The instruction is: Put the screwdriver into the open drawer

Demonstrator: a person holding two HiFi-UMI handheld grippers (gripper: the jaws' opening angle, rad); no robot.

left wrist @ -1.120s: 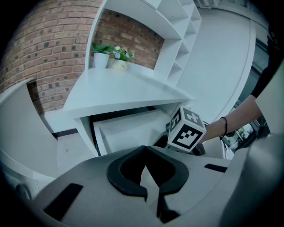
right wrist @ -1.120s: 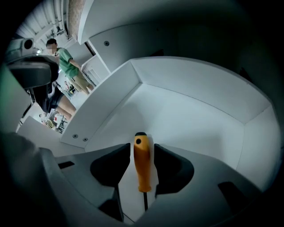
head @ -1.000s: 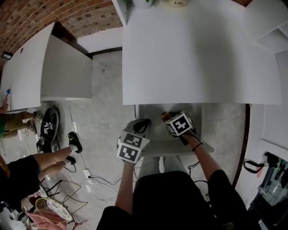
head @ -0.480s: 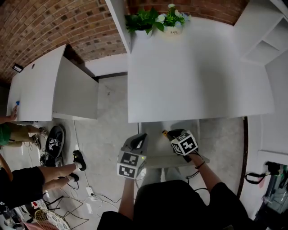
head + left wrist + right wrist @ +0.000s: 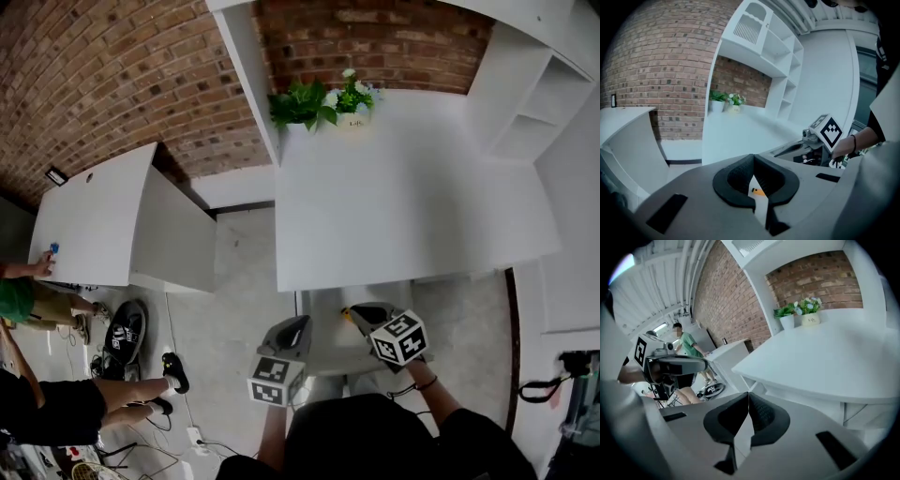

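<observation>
The right gripper (image 5: 748, 394) has snapped from wide open to fully closed on nothing. Both it and the left gripper (image 5: 753, 158) (tips likewise together, empty) have lifted away from the open drawer (image 5: 326, 326), so the release looks finished and the task seems done. The orange-handled screwdriver (image 5: 758, 191) lies below the left gripper, apparently in the drawer, glimpsed through the slit under its closed tips. The head view shows only an orange end just ahead of the right gripper. The right gripper view misses drawer and tool, looking instead across the white desk (image 5: 825, 357) to the potted plants (image 5: 787, 315) beyond.
</observation>
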